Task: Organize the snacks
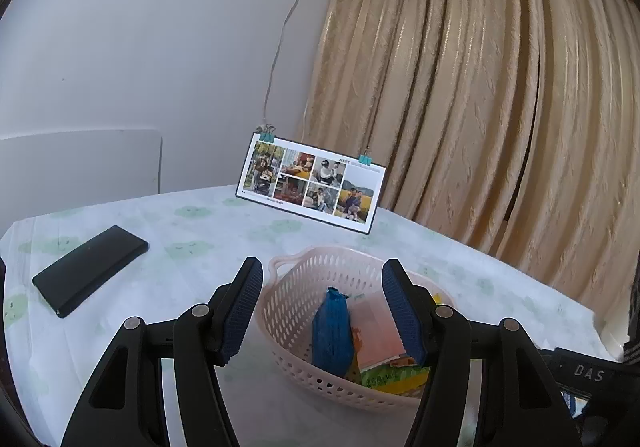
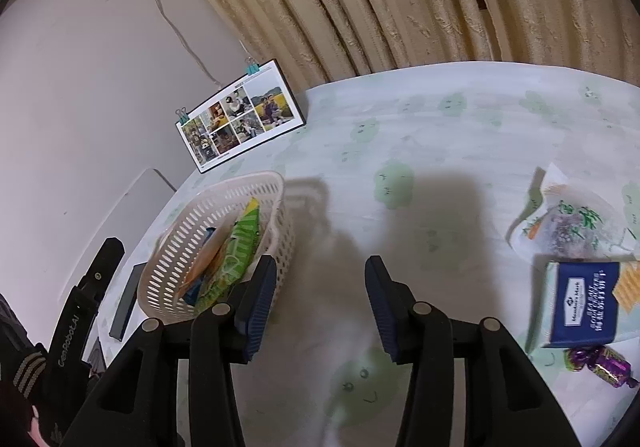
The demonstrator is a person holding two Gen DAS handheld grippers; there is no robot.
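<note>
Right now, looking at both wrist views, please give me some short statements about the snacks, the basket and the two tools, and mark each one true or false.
1. The left tool holds a snack. False: it is open and empty, above the basket.
2. A blue packet stands in the basket. True.
3. The right tool is open over bare tablecloth. True.
4. The dark blue box lies in the basket. False: it is on the table, to the right of the right tool.
5. A purple wrapped candy lies on the table near the box. True.
6. The black phone is inside the basket. False: it lies on the tablecloth, left of it.
</note>
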